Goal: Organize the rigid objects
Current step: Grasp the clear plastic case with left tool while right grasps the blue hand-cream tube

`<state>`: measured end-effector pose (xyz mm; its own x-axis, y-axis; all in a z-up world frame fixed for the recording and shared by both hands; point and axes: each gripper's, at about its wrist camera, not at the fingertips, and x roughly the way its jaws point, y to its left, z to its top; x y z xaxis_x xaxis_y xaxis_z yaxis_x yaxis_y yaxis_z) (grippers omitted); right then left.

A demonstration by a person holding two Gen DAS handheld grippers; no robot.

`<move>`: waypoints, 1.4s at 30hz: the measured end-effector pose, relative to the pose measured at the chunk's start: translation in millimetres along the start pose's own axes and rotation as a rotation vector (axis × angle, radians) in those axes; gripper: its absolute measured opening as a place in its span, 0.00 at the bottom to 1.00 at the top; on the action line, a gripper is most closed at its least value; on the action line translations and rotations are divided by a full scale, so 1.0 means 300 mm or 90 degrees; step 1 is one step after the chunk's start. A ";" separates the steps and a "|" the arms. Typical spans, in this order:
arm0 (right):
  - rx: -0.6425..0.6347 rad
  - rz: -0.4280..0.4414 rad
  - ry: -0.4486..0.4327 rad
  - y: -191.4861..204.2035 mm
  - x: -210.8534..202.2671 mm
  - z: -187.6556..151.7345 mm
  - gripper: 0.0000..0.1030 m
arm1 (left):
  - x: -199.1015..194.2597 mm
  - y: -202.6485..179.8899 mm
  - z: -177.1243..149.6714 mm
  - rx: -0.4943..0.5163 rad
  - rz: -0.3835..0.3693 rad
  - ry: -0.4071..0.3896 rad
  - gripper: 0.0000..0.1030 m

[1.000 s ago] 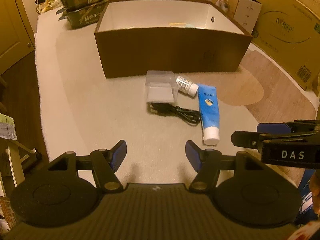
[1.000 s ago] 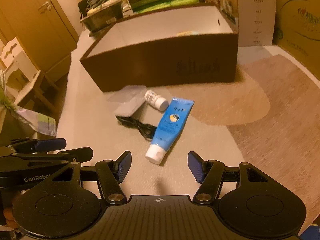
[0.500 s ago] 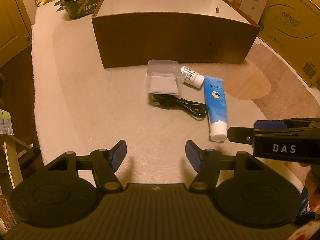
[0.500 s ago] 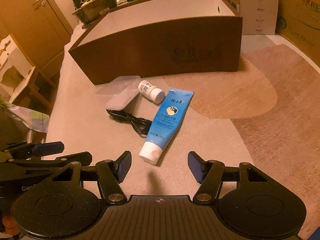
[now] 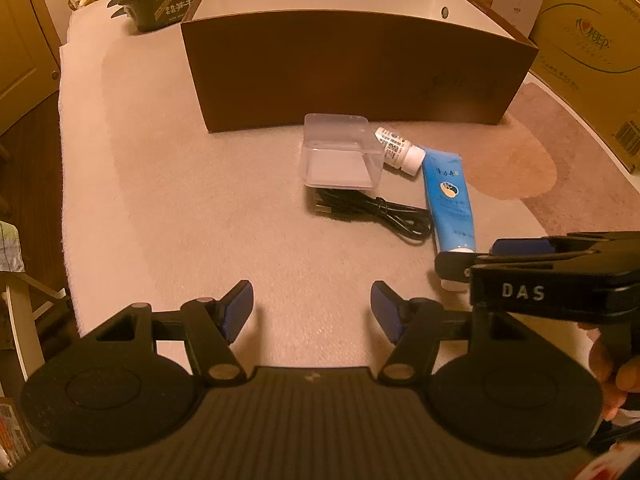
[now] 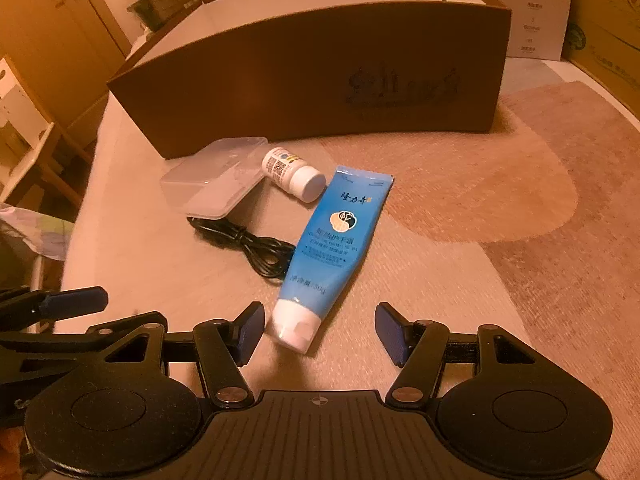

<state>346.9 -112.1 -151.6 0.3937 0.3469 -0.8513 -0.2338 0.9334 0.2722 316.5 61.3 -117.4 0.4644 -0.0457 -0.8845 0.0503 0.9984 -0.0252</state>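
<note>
Just ahead of the right claw (image 6: 320,330), a blue tube (image 6: 338,248) lies flat on the counter (image 6: 440,280), its white cap end reaching between the spread fingers without touching either one. That claw stands wide and holds nothing. The left claw (image 5: 312,306) is also wide and empty, hovering over bare counter (image 5: 180,208) short of the cluster of items. Beside the tube's crimped end, a small white bottle (image 6: 292,174) lies on its side, touching or nearly touching a clear plastic box (image 6: 214,182) to its left. A coiled black cable (image 6: 256,246) rests in front of the clear box, one loop running up against the tube. Behind them all stands a large brown box (image 6: 312,72) with a white interior, open at the top. Cardboard cartons (image 5: 592,48) are stacked to the right beyond it.
</note>
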 end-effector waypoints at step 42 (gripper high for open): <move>-0.009 -0.081 -0.065 -0.233 0.043 0.110 0.55 | 0.162 -0.065 0.310 0.098 -0.018 -0.055 0.72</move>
<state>397.6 -169.9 -167.0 0.5092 0.2337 -0.8283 -0.1884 0.9694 0.1576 420.3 36.6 -116.6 0.5353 -0.0825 -0.8406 0.1961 0.9802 0.0287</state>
